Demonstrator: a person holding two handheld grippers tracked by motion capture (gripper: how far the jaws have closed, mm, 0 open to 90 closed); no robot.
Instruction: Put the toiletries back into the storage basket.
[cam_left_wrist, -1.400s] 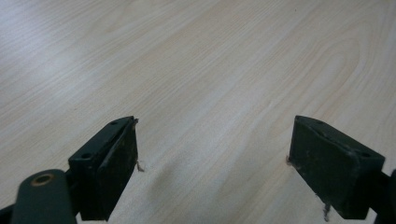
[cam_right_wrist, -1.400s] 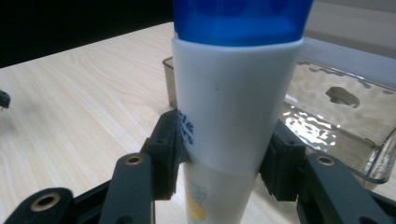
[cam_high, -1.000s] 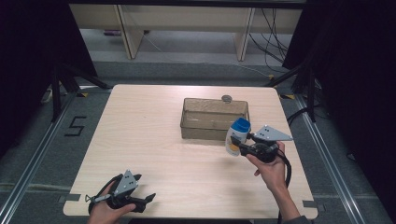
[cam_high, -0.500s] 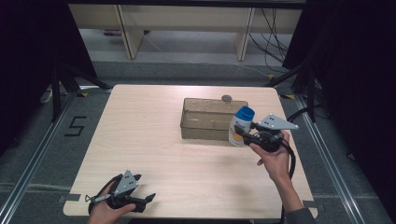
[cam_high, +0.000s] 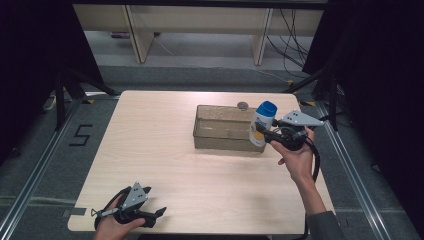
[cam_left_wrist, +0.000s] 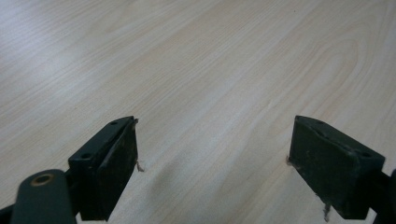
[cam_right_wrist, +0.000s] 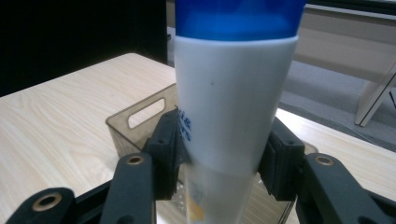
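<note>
High view: one worktop (cam_high: 165, 150), one clear bin (cam_high: 225, 129), one small round object (cam_high: 243, 105) just behind the bin; right claw (cam_high: 260, 131) pinches one blue-capped bottle (cam_high: 262, 122) at the bin's right end. Left gripper view: left claw (cam_left_wrist: 215, 163) spread over bare worktop. Right gripper view: bottle upright, bin behind it.

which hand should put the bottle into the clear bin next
Right. The right gripper is shut on the bottle, upright at the bin. The left gripper is open near the table edge.
</note>
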